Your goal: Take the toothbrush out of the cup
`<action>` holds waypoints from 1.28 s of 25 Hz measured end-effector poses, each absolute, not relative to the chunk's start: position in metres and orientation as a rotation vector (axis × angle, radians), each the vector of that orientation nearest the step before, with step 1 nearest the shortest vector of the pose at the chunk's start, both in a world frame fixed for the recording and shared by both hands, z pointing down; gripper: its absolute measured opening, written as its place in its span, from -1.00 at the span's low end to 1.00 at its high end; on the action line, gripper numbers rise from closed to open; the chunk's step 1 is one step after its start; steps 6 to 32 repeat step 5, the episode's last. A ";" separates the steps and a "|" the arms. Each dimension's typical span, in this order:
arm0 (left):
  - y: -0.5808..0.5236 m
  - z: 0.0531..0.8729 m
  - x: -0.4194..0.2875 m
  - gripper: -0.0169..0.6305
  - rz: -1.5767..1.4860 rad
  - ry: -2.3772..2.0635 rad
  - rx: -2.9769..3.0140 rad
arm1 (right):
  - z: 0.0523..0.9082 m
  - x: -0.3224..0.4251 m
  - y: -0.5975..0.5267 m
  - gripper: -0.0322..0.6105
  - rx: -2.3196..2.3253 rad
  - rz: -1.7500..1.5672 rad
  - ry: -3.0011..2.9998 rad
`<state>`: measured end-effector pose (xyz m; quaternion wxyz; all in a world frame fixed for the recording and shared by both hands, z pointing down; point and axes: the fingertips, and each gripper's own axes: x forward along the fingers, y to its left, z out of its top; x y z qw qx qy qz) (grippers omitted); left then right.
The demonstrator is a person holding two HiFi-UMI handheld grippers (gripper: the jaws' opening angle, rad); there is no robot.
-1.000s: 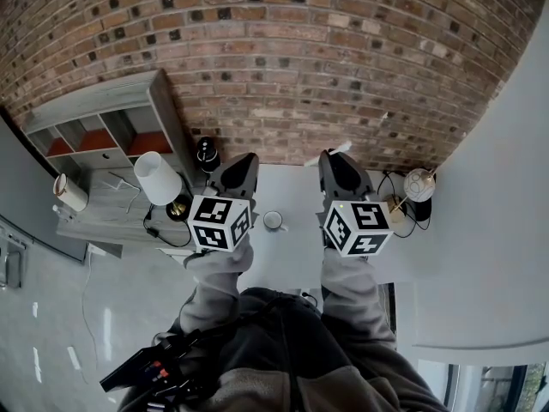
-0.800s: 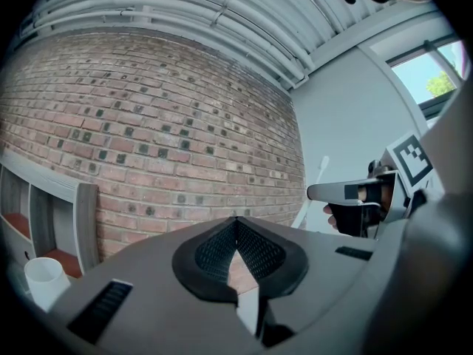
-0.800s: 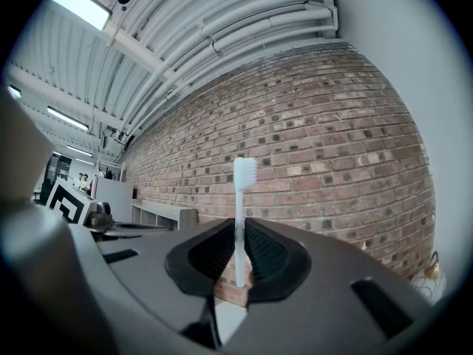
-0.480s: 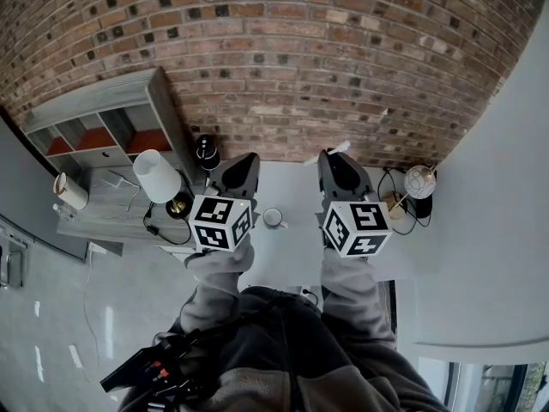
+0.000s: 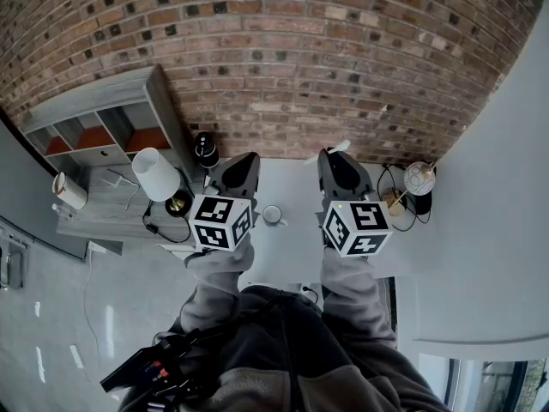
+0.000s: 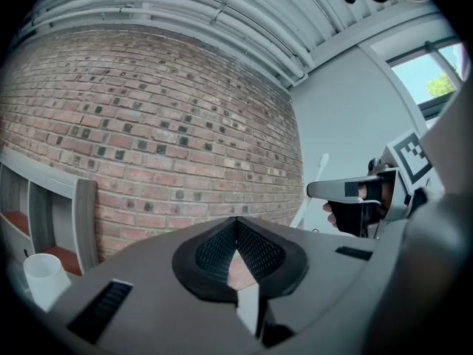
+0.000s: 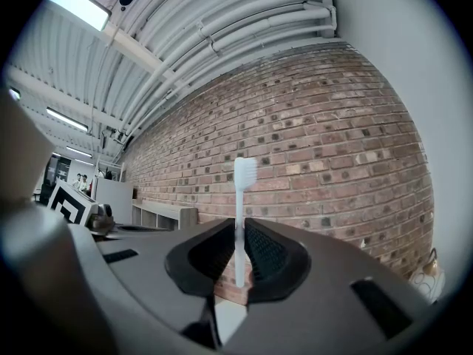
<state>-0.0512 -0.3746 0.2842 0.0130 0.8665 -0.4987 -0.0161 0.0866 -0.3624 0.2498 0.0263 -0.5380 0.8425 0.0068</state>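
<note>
Brick wall (image 5: pixel 300 58) behind a white table (image 5: pixel 292 187); the toothbrush is out of the cup.
The toothbrush (image 7: pixel 240 191) stands upright, bristles up, its handle clamped between the jaws of the right gripper (image 7: pixel 238 235) above the table's back edge. The cup (image 5: pixel 273 218) sits on the table between the two grippers, apart from the brush. The left gripper (image 6: pixel 236 231) has its jaws pressed together on nothing.
</note>
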 end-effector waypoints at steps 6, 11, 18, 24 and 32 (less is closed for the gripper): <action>-0.374 0.285 -0.052 -0.93 -0.048 -1.545 2.704 | 0.250 0.085 -0.361 -0.76 -1.667 0.025 2.603; -0.374 0.285 -0.052 -0.93 -0.048 -1.545 2.704 | 0.250 0.085 -0.361 -0.76 -1.667 0.025 2.603; -0.374 0.285 -0.052 -0.93 -0.048 -1.545 2.704 | 0.250 0.085 -0.361 -0.76 -1.667 0.025 2.603; -0.374 0.285 -0.052 -0.93 -0.048 -1.545 2.704 | 0.250 0.085 -0.361 -0.76 -1.667 0.025 2.603; -0.374 0.285 -0.052 -0.93 -0.048 -1.545 2.704 | 0.250 0.085 -0.361 -0.76 -1.667 0.025 2.603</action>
